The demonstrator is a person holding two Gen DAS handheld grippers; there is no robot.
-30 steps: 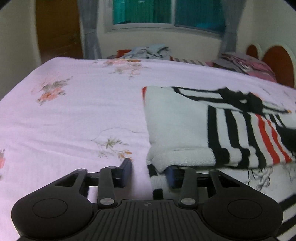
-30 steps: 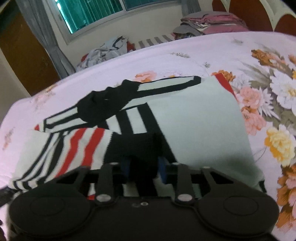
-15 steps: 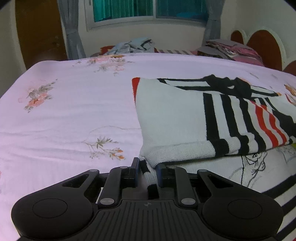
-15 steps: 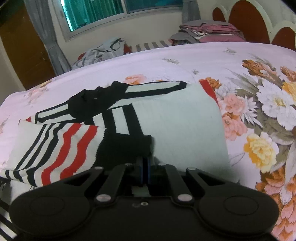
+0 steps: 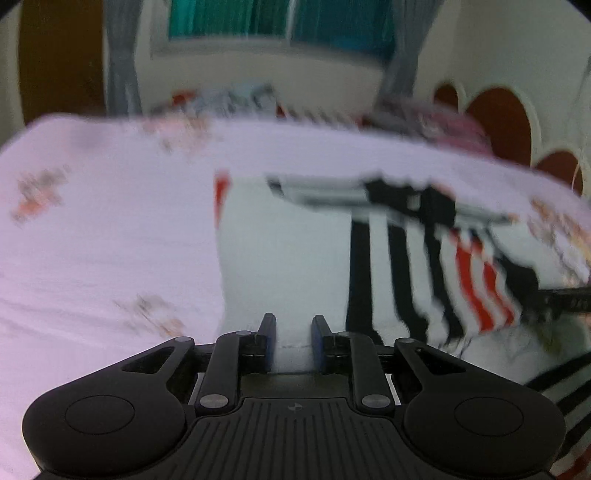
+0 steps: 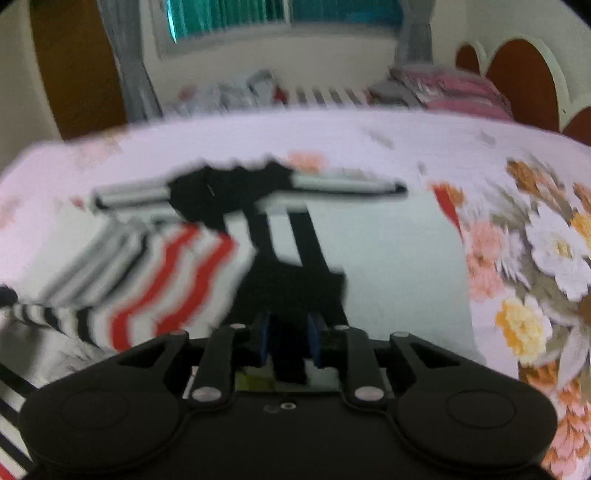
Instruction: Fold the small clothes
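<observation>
A striped sweater (image 5: 295, 251) lies on the floral bedspread (image 5: 92, 258). The left gripper (image 5: 293, 345) pinches its white hem; the right gripper (image 6: 290, 341), jaws opening, straddles black cloth. Lift both corners evenly.

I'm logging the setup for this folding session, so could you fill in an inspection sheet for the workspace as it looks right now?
Surface: bed with pink floral bedsheet, lightly wrinkled.
Job's things: white knit sweater with black and red stripes, partly folded, lying on the sheet; both views blurred.
Clutter: loose heap of clothes at the far edge; stack of folded pink and grey clothes beside the headboard.
Grippers: left gripper has white sweater fabric between its pads; right gripper is opening, with black fabric between its fingers.
Cables: nothing seen.
Surroundings: teal window, grey curtains, brown scalloped headboard, brown door at left.
</observation>
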